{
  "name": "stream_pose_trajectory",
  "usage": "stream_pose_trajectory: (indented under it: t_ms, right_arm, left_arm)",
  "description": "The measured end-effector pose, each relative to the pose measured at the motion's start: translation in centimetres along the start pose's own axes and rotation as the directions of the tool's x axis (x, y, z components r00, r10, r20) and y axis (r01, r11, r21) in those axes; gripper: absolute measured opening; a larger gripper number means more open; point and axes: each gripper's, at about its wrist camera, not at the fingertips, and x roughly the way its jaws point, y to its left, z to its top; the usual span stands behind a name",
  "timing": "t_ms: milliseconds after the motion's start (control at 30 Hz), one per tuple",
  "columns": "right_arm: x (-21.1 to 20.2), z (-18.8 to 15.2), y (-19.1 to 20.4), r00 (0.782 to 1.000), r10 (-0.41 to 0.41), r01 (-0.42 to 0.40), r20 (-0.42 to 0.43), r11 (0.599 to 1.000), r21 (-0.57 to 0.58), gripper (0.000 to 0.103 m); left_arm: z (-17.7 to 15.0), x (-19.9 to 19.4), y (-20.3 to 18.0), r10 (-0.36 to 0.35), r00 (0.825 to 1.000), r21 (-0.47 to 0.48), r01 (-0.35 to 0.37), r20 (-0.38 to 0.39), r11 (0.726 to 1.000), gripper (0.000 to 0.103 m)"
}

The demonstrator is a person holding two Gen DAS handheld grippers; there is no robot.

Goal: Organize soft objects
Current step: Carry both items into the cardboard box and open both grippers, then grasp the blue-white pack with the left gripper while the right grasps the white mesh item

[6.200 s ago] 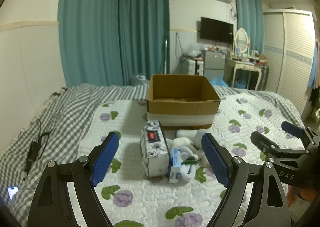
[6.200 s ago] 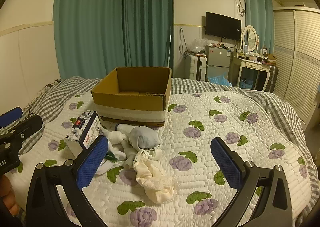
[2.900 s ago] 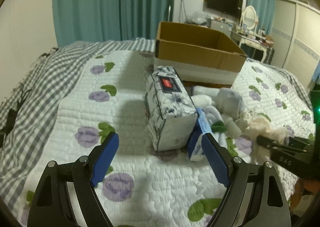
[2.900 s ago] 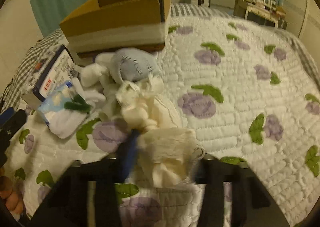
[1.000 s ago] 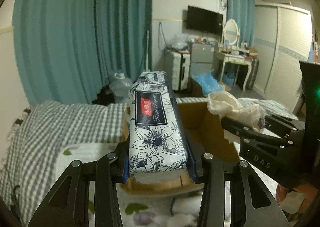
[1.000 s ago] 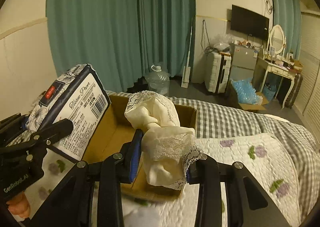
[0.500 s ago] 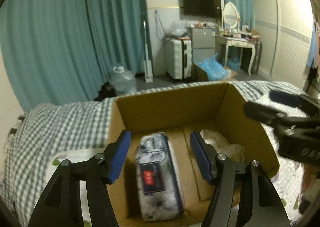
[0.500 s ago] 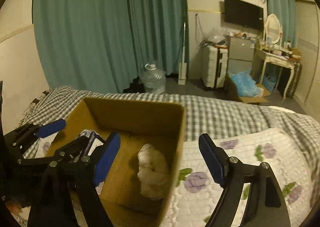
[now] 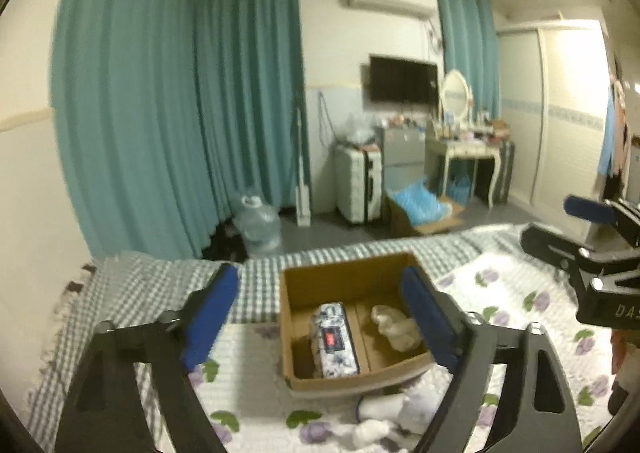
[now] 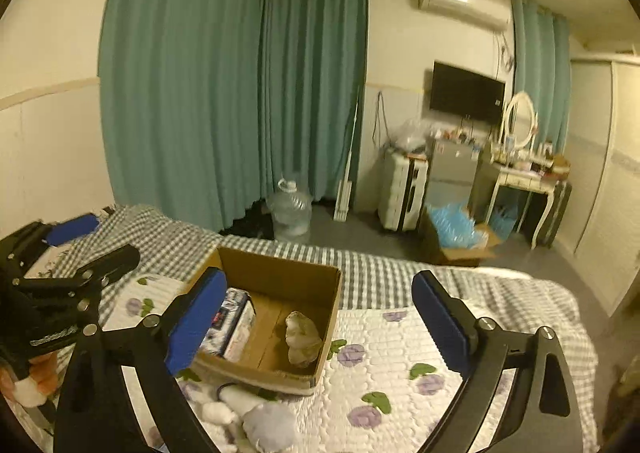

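An open cardboard box [image 9: 296, 305] stands on the bed; it also shows in the right wrist view [image 10: 332, 301]. Inside lie a floral tissue pack [image 9: 335, 341] on the left and a cream lace cloth [image 9: 394, 327] on the right; both also show in the right wrist view, the pack [image 10: 236, 319] and the cloth [image 10: 302, 337]. My left gripper [image 9: 322, 317] is open and empty, raised above and in front of the box. My right gripper [image 10: 320, 327] is open and empty, also above the box. White and grey soft items [image 10: 256, 419] lie on the quilt in front of the box.
The bed has a white floral quilt [image 10: 400, 353] over a checked sheet [image 9: 132, 293]. Beyond its far edge stand a water jug [image 10: 290, 213], a suitcase [image 9: 358, 185], a dressing table [image 10: 524, 181] and teal curtains [image 9: 180, 113].
Both grippers have pulled up and back from the box, which now looks smaller and lower. The tissue pack and cream cloth stay in the box, where they were let go within the last second.
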Motion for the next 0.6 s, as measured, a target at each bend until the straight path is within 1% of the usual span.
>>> stream_pose_trajectory:
  t_ms: [67,133,200,267,300,367,433,533,600]
  right_arm:
    - [-2.9,0.2,0.6,1.0,-0.004,0.005,0.015,1.0,-0.013,0.1]
    - [-5.2,-0.3,1.3,1.0,-0.002,0.002,0.02,1.0,-0.022,0.101]
    - [-6.6,-1.2,2.1,1.0,0.007,-0.006,0.016,0.999,-0.038,0.101]
    - [-7.6,-2.7,2.8,1.0,0.006,-0.006,0.001,0.998,-0.056,0.101]
    - [-8.0,-4.3,3.0,1.0,0.005,-0.006,-0.015,0.998,-0.062,0.101]
    - [-7.9,-6.6,3.1,0.999,0.006,-0.009,-0.044,0.999,-0.05,0.101]
    - [-6.8,-9.1,3.0,0.996,0.021,-0.023,-0.082,0.999,-0.023,0.101]
    - [-4.5,-13.2,2.6,0.989,0.027,-0.024,-0.149,0.999,0.022,0.101]
    - [-2.8,-15.5,2.3,0.982,0.029,-0.021,-0.187,0.999,0.044,0.101]
  left_arm:
    - [-0.3,-1.8,0.4,0.015,1.0,-0.015,-0.015,0.013,1.0,0.086]
    - [-1.1,-3.1,0.8,0.022,1.0,-0.026,-0.022,0.008,0.999,0.086]
    - [-2.7,-3.8,0.8,0.035,0.999,-0.027,-0.036,-0.023,0.999,0.086]
    - [-4.4,-3.8,0.5,0.04,0.997,-0.023,-0.041,-0.065,0.999,0.086]
    - [-5.3,-3.7,0.2,0.033,0.996,-0.023,-0.035,-0.083,0.999,0.086]
    - [-7.9,-2.6,0.0,0.01,0.989,-0.038,-0.016,-0.149,0.999,0.086]
    - [-9.9,-2.0,-0.5,0.0,0.981,-0.046,-0.01,-0.195,0.999,0.086]
    - [-13.4,-0.4,-1.2,-0.002,0.962,-0.054,-0.013,-0.272,0.998,0.086]
    - [-15.7,1.3,-1.8,-0.012,0.945,-0.056,-0.006,-0.327,0.998,0.086]
